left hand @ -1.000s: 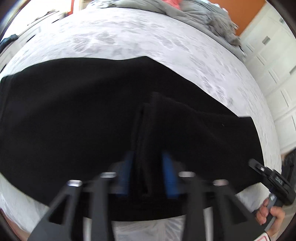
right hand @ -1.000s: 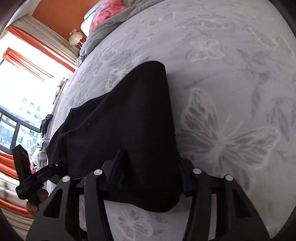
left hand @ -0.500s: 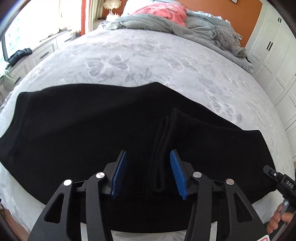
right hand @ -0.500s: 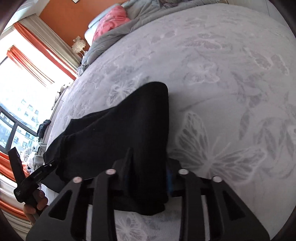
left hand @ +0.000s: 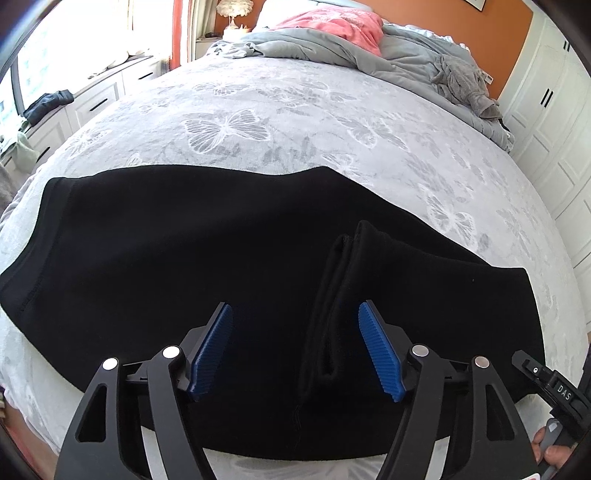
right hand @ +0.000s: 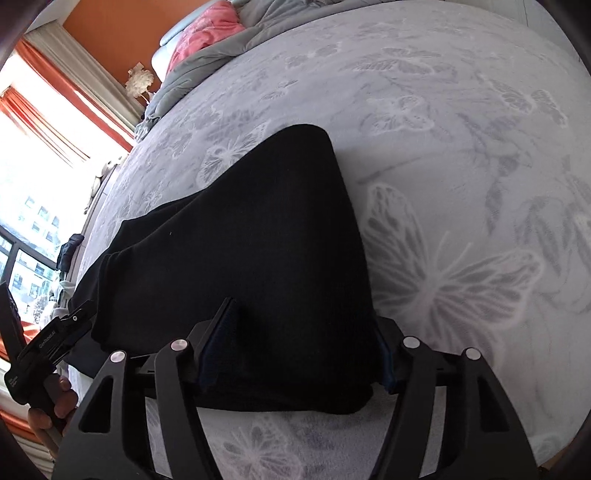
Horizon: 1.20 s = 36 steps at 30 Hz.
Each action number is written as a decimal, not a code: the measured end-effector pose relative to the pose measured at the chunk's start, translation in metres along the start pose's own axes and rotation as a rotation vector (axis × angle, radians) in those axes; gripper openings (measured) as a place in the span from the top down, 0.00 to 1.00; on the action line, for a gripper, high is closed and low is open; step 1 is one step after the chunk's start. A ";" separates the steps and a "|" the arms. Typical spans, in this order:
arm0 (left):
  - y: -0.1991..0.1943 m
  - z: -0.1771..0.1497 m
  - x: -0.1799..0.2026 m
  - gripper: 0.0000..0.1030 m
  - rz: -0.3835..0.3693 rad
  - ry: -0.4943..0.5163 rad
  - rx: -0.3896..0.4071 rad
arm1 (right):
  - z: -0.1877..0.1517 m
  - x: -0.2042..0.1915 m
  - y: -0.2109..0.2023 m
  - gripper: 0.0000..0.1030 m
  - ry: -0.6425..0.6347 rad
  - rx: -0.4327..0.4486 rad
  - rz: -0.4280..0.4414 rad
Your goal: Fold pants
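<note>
White letters reading "DAS" show on the black body of the right gripper [left hand: 554,384] at the lower right edge of the left wrist view; in the right wrist view the left gripper's [right hand: 55,332] housing carries small white print that seems to begin "Gen", too small to read with certainty, with a hand [right hand: 55,402] wrapped around its handle. The black pants [left hand: 229,273] lie flat across the near end of the bed [left hand: 280,110], on a grey cover printed with butterflies, one part folded back over the rest so that its doubled edge forms a ridge running away from the camera. The left gripper [left hand: 295,347] hangs over this ridge with its jaws spread and opening; the blue ribbed pads [left hand: 212,347] stand clear of the cloth on both sides, the ridge nearer the right pad. The right gripper [right hand: 295,347] straddles the folded end of the pants near the bed's edge, its jaws opening as well; the fabric fills the gap between them and I cannot tell whether the pads touch it. A rumpled grey duvet [left hand: 332,51] and a pink pillow [left hand: 332,24] lie at the head of the bed.
</note>
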<state>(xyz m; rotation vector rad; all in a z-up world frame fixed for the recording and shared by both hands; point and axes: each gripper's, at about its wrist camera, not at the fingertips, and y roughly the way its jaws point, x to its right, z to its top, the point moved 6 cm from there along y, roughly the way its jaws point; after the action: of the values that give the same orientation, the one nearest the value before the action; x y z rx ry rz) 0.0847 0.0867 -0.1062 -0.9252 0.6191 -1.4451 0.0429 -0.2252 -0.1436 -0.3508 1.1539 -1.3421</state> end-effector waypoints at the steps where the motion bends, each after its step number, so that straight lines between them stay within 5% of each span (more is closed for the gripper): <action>1: 0.000 0.000 -0.001 0.33 0.004 -0.004 -0.003 | 0.000 -0.001 -0.001 0.68 -0.004 0.011 0.001; 4: 0.000 -0.001 -0.002 0.32 -0.010 -0.019 -0.007 | 0.005 -0.006 -0.011 0.82 0.016 0.055 0.045; 9: -0.001 -0.002 -0.005 0.31 -0.020 -0.031 -0.006 | 0.035 -0.008 -0.059 0.84 -0.002 0.222 0.048; 12: 0.000 -0.003 -0.004 0.31 -0.019 -0.028 -0.008 | 0.042 0.010 -0.073 0.84 -0.018 0.256 -0.039; 14: 0.001 -0.004 -0.003 0.31 -0.020 -0.023 -0.016 | 0.040 0.035 -0.073 0.83 0.011 0.248 -0.109; 17: 0.003 -0.004 0.000 0.31 -0.016 -0.010 -0.020 | 0.023 0.077 -0.041 0.67 0.107 0.062 -0.135; 19: 0.001 -0.003 -0.001 0.30 -0.008 -0.008 -0.011 | 0.019 0.078 -0.061 0.62 0.097 0.132 -0.197; 21: -0.001 -0.003 -0.006 0.28 0.003 -0.022 0.004 | 0.020 0.053 -0.095 0.59 -0.024 0.263 -0.284; 23: -0.001 -0.003 -0.011 0.28 0.017 -0.035 0.006 | 0.015 0.005 -0.106 0.43 -0.182 0.276 -0.187; 25: -0.002 -0.001 -0.014 0.28 0.009 -0.048 0.006 | -0.001 -0.051 -0.093 0.34 -0.356 0.196 -0.080; 28: -0.004 0.001 -0.018 0.27 -0.002 -0.064 0.004 | -0.031 -0.117 -0.056 0.34 -0.557 0.103 0.029; 33: -0.004 0.001 -0.024 0.25 -0.003 -0.065 0.002 | -0.059 -0.160 0.024 0.32 -0.690 -0.042 0.020; 35: -0.002 0.001 -0.024 0.25 -0.019 -0.064 -0.016 | -0.060 -0.159 0.040 0.49 -0.684 -0.016 0.018; 36: -0.002 0.001 -0.025 0.25 -0.026 -0.066 -0.018 | -0.056 -0.157 0.042 0.64 -0.685 0.000 0.011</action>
<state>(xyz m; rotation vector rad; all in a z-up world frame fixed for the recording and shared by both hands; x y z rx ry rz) 0.0828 0.1116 -0.1083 -0.9949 0.5736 -1.4281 0.0507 -0.0537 -0.1316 -0.7353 0.5783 -1.0796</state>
